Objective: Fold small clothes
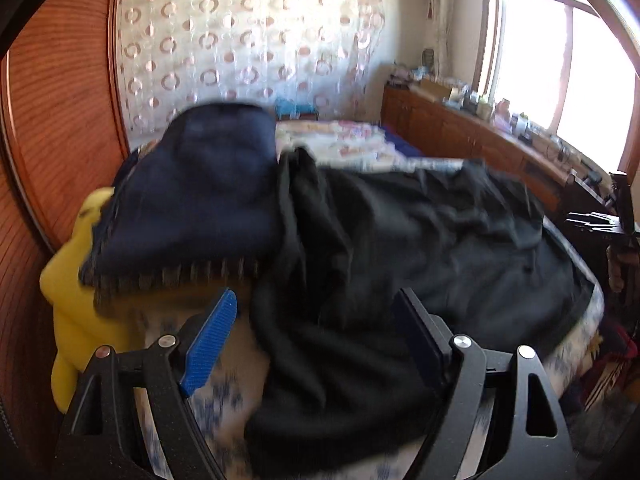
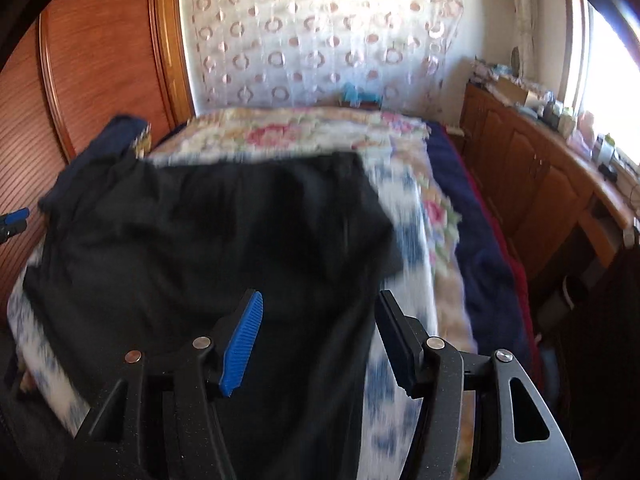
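My left claw (image 1: 316, 316) and right claw (image 2: 318, 320) gape empty over the crumpled black cloth garment (image 2: 208, 232), lying lengthwise near-to-far on the floral bed (image 2: 404, 216).

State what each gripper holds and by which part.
Nothing. The left gripper and right gripper are both open above the black garment.

Patterned curtain (image 2: 320, 40), wooden cabinets (image 2: 520, 168) (cluttered top, blurred), possibly wardrobe (image 1: 60, 100)

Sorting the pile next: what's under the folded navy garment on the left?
Under the navy garment, something yellow sticks out left and below. How far it runs underneath is hidden. The black garment lies beside it.
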